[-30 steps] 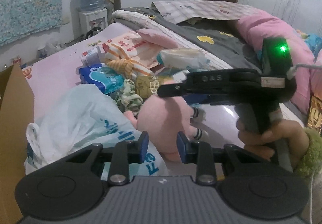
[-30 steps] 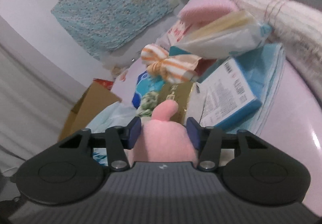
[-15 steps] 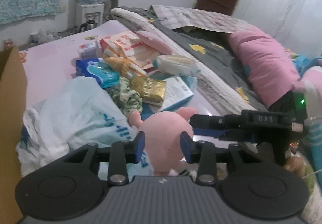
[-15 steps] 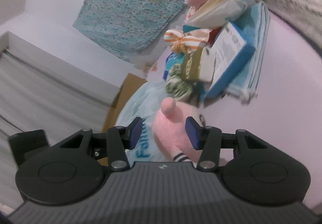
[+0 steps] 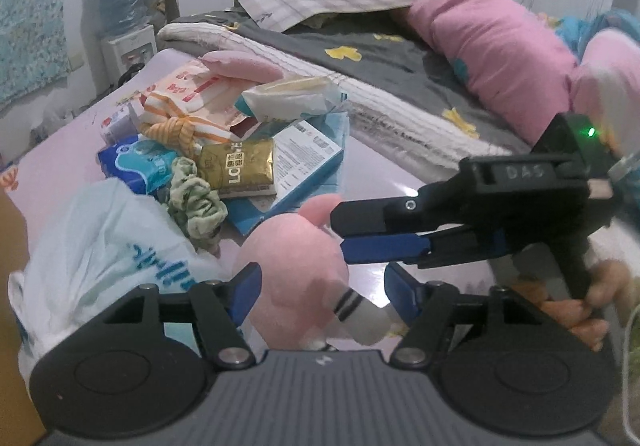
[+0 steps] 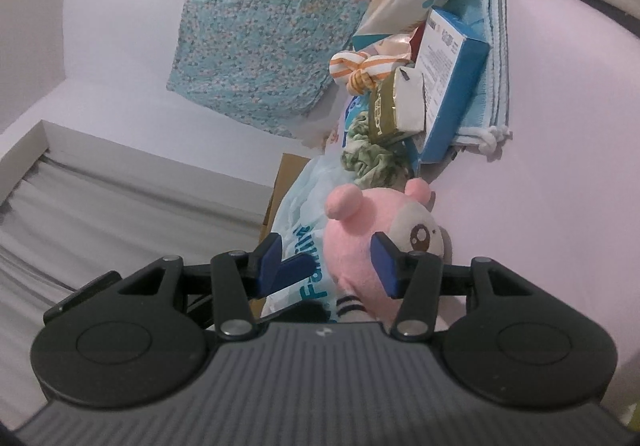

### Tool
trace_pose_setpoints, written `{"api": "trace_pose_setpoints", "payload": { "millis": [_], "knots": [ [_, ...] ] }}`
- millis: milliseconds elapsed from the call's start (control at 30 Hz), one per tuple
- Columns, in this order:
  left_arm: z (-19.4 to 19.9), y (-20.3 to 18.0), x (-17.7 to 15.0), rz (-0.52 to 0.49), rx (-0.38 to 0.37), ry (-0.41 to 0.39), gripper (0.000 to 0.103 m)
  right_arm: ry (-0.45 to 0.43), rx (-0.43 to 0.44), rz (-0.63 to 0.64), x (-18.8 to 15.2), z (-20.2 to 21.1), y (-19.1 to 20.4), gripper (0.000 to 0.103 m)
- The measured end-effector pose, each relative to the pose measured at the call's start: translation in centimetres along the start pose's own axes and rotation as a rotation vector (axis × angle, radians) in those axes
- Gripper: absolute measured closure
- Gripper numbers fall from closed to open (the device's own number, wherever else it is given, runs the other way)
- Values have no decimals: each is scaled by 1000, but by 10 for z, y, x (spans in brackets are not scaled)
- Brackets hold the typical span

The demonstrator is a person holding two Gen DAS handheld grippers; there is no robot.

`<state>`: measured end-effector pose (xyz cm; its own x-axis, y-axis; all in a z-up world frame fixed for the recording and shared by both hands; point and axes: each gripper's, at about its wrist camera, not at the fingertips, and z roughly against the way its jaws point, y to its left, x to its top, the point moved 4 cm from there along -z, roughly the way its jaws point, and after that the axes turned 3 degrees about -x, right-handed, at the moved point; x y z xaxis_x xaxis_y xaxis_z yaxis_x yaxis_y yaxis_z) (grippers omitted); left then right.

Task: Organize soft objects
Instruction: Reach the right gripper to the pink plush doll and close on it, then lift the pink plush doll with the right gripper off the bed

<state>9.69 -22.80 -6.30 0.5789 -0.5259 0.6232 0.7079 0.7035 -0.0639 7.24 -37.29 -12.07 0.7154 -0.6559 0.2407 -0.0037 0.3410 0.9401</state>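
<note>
A pink plush toy point(image 5: 296, 254) lies on the lilac bed sheet point(image 5: 384, 181), between the open fingers of my left gripper point(image 5: 322, 288). My right gripper point(image 5: 340, 234) reaches in from the right, its fingertips at the plush's head. In the right wrist view the plush point(image 6: 368, 234) sits between the right gripper's point(image 6: 330, 264) spread blue pads; its face shows past the right pad. Whether that gripper squeezes it is unclear. Behind lie a green scrunchie point(image 5: 196, 201), an orange striped bow point(image 5: 176, 125) and a white plastic bag point(image 5: 108, 246).
A pile of packets and boxes lies behind the plush: a gold packet point(image 5: 240, 165), a blue box point(image 5: 296, 161), tissue packs point(image 5: 136, 161). A cardboard box edge point(image 5: 12, 230) stands at left. Grey blanket point(image 5: 360, 61) and pink pillow point(image 5: 492, 49) cover the bed's right.
The left gripper's fingers have spread wider around the plush. The right gripper has rolled and its pads stand further apart; the plush's face now shows.
</note>
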Motion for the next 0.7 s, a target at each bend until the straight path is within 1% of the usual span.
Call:
{"api": "trace_pose_setpoints", "payload": {
  "millis": [133, 167, 267, 433, 533, 633, 700],
  "knots": [
    [-18, -5, 3, -48, 63, 64, 35, 4, 17, -20, 3, -1, -4, 52],
    [-22, -6, 4, -55, 85, 74, 37, 4, 21, -24, 3, 0, -5, 52],
    [-24, -4, 7, -57, 131, 69, 51, 7, 32, -36, 4, 0, -6, 52],
    [-21, 2, 8, 7, 127, 52, 58, 19, 57, -35, 6, 1, -2, 52],
    [-17, 4, 11, 57, 97, 35, 61, 10, 54, -20, 8, 5, 5, 52],
    [-14, 9, 15, 143, 22, 18, 62, -29, 66, -1, 10, 21, 14, 52],
    [-11, 15, 16, 234, -36, -8, 63, -76, 56, 18, 13, 38, 21, 52]
  ]
}}
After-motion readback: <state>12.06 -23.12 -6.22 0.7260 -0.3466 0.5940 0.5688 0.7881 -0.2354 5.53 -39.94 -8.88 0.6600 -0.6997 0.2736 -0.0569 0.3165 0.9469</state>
